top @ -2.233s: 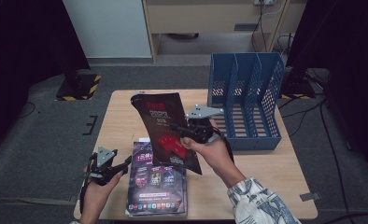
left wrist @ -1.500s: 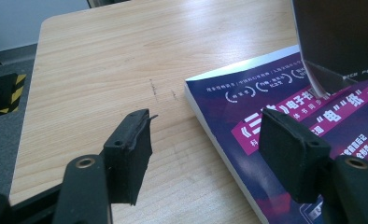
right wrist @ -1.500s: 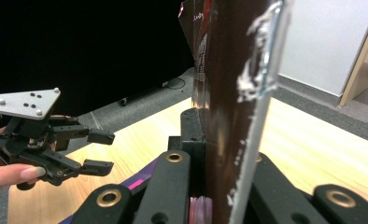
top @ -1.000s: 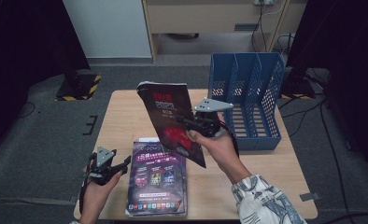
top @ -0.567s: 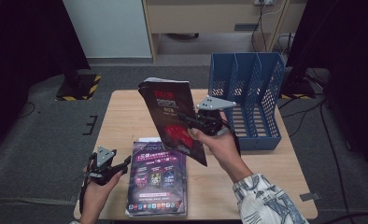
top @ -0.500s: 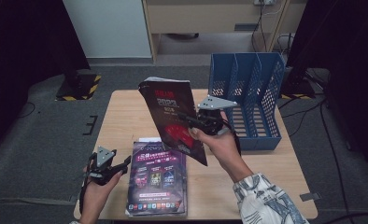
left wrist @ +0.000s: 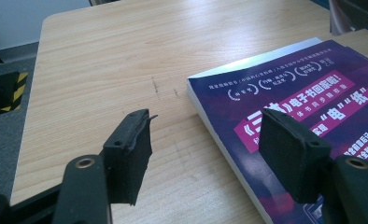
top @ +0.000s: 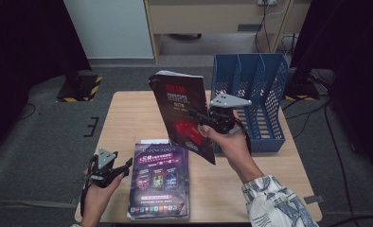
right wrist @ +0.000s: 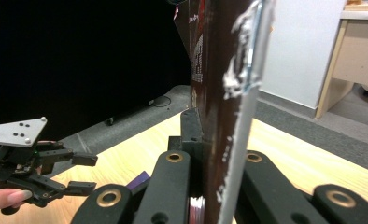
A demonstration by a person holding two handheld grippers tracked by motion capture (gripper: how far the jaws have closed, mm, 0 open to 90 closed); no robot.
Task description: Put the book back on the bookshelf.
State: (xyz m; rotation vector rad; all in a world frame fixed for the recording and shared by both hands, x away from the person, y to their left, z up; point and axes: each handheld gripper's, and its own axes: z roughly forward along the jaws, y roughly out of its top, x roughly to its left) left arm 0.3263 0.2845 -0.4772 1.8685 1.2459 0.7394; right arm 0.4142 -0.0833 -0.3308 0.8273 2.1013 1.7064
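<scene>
Magazine (top: 184,113) is pinched near its lower edge by the right gripper (top: 212,124), tilted upright above the table (top: 128,113), beside the blue file rack (top: 251,101). Risk: the limp cover may buckle against a divider on entry. Right forearm reaches forward. Left gripper (top: 120,169), jaws spread and empty, hovers beside the purple book (top: 161,179).

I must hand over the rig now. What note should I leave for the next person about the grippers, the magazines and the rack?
Right gripper: shut on the dark red magazine, held upright above the table, just left of the blue file rack.
Left gripper: open, holding nothing, beside the purple magazine.
Purple magazine lies flat at the near edge, on top of a small stack.
Done: one magazine lifted.
Left: probably slot it into the rack, then take the purple one.
</scene>
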